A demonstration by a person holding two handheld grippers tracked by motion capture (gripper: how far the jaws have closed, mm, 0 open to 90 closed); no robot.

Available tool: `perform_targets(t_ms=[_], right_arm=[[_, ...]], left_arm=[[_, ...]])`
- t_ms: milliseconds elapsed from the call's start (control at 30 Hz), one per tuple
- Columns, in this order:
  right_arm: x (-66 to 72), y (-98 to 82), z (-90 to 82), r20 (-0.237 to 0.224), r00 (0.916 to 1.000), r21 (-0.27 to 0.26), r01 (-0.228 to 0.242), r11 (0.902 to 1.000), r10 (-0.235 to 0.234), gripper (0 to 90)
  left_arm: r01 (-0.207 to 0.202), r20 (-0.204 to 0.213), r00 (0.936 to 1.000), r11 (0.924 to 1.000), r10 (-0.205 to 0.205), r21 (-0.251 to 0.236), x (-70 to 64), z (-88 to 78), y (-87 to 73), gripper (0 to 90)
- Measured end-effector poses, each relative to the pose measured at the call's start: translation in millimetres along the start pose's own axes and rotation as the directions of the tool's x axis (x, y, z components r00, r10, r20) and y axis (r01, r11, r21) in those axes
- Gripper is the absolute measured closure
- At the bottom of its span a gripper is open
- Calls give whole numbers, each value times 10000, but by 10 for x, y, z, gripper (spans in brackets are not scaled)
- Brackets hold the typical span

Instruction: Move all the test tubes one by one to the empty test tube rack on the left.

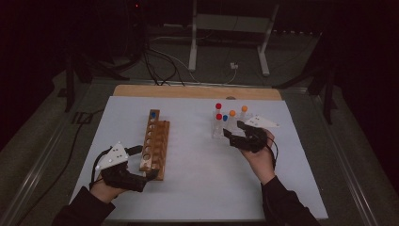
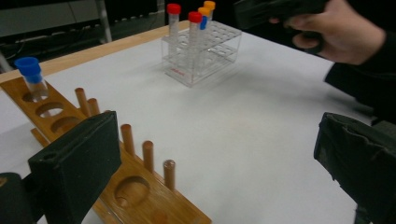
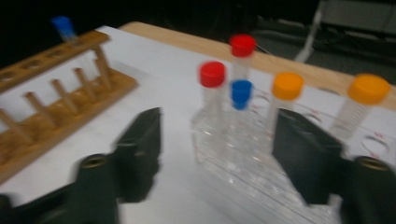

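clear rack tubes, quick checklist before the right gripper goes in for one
1. Right gripper jaws apart, nothing between them: ok.
2. Lined up on one tube: not ok, jaws straddle the red-capped tube and blue-capped tube.
3. Tubes upright in the clear rack: ok.
4. Free holes in the wooden rack: ok.
5. Left gripper open beside the wooden rack: ok.
6. Which tube is wanted: cannot tell.

Wooden rack [image 1: 155, 145] sits left on the white mat [image 1: 202, 179], one capped tube [image 1: 153, 115] in its far hole. Clear rack [image 1: 223, 129] stands right, farther back, holding five capped tubes [image 1: 219, 117]. Both racks well apart.
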State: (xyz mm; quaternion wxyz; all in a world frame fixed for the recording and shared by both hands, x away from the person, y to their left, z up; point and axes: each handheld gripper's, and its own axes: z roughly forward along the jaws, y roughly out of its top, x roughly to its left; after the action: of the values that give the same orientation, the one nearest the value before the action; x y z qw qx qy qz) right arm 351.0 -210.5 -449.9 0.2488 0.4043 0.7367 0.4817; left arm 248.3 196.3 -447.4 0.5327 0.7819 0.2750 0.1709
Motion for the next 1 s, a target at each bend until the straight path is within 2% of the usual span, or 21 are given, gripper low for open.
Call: perform_targets(t_ms=[67, 200, 367, 433, 667, 1000], right_arm=[[-47, -12, 50, 138, 9996, 106, -237, 9997, 236, 434], [-115, -31, 159, 291, 9988, 496, -400, 9980, 386, 518], [-148, -17, 276, 354, 9990, 862, -293, 9959, 263, 583], [-158, -4, 319, 330, 9988, 901, -378, 9952, 349, 606], [-161, 22, 462, 438, 9979, 1258, -527, 9907, 475, 639], [-145, 31, 575, 658, 9974, 1510, -402, 9877, 305, 688]], left_arm=[[-9, 17, 10000, 10000, 9, 52, -14, -7, -27, 16], [-58, 14, 10000, 9999, 58, 102, -31, -16, -69, 16], [-8, -14, 10000, 10000, 8, 68, -32, -20, -94, 16], [4, -17, 10000, 10000, -4, 57, -31, -23, -98, 16], [126, -11, 9999, 9999, -126, 68, -9, -34, -117, 16], [222, 67, 9997, 9997, -222, 77, 14, -40, -131, 16]])
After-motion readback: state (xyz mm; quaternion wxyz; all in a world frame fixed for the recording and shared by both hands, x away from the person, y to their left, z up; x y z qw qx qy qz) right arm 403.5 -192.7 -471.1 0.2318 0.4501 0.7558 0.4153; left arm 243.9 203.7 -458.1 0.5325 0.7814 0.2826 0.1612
